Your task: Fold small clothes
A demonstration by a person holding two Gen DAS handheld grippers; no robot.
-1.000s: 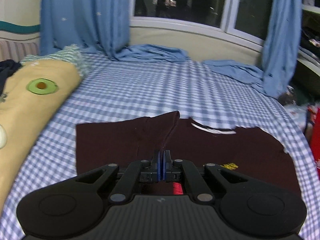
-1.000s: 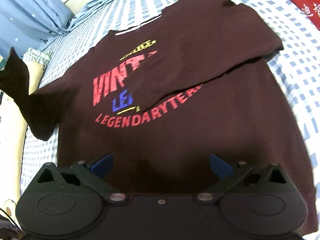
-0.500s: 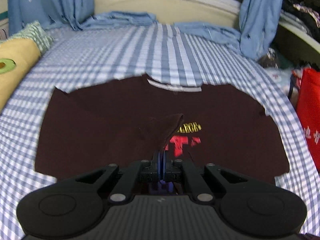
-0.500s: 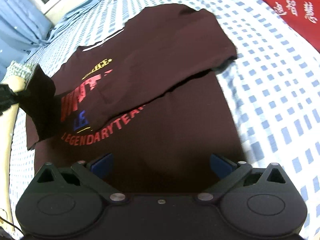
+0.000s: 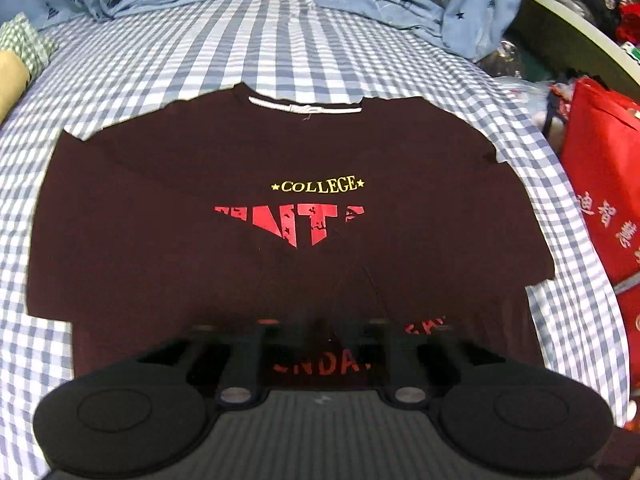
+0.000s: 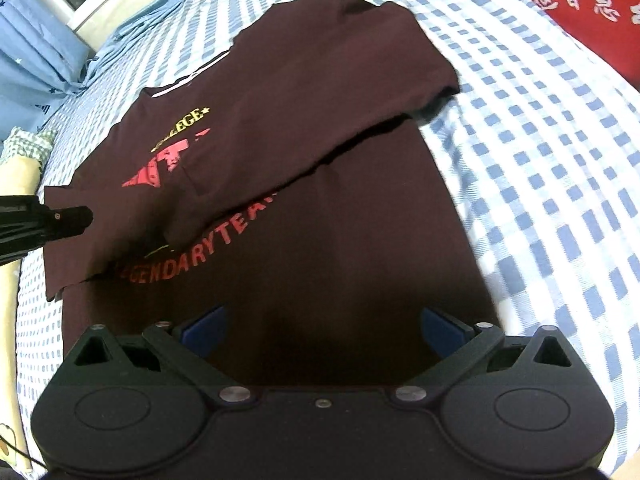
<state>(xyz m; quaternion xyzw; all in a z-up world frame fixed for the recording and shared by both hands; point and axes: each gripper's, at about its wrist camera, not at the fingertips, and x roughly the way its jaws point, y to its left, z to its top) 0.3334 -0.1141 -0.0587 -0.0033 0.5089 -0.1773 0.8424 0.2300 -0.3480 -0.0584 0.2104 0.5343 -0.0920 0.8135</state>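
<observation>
A dark maroon T-shirt (image 5: 420, 216) with yellow "COLLEGE" and red lettering lies flat on the checked bed, both sleeves folded in over the chest. It also shows in the right wrist view (image 6: 360, 208). My left gripper (image 5: 320, 328) hangs over the shirt's middle, motion-blurred, its jaws parted and empty; it shows at the left edge of the right wrist view (image 6: 76, 218). My right gripper (image 6: 320, 328) is wide open and empty above the shirt's lower part.
The blue-and-white checked bedsheet (image 5: 168, 64) surrounds the shirt. Blue curtains (image 5: 472, 12) hang at the back. A red bag (image 5: 600, 184) stands at the bed's right. A tan pillow (image 5: 12, 84) lies at the left.
My left gripper carried the left sleeve across onto the chest, then opened and let it go. The sleeve now lies flat. My right gripper stayed open.
</observation>
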